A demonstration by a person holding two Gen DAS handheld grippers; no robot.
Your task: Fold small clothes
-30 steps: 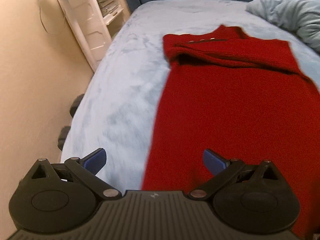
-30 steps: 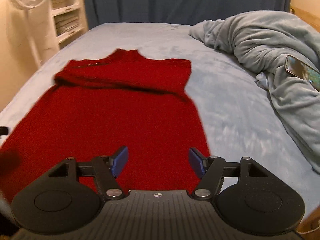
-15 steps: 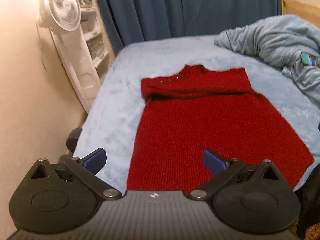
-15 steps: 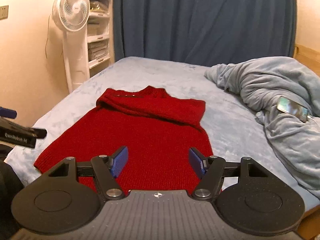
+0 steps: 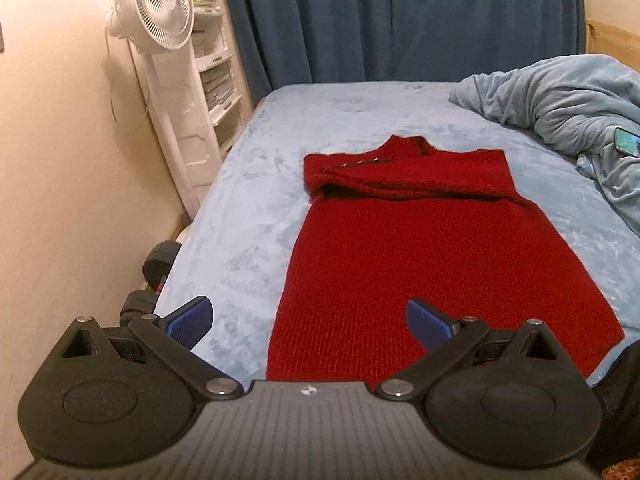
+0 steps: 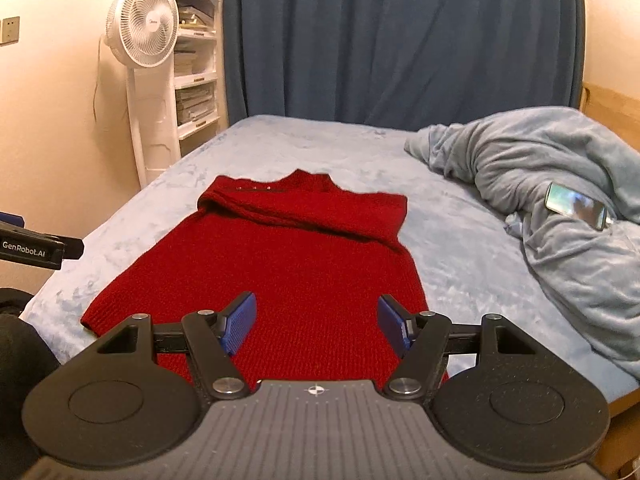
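sweater (image 5: 432,264) is lying flat on the bed (image 5: 256,200), red knit, top part with the sleeves already folded across the chest and the hem hanging near the closest bed edge. what changed in the last second: both views went from hovering right over the knit to a pulled-back, higher look where you can see the whole garment plus curtain (image 6: 400,40) and fan (image 6: 140,28). so both hands backed off and lifted. left claw (image 5: 310,322) has its blue pads spread wide with nothing in them, right claw (image 6: 316,322) also apart and empty. my read is that the sleeve fold is done and this is a reset before grabbing the hem corners for the next fold upward. crumpled blanket (image 6: 540,184) with a phone (image 6: 576,204) on it sits off to the right, well clear.
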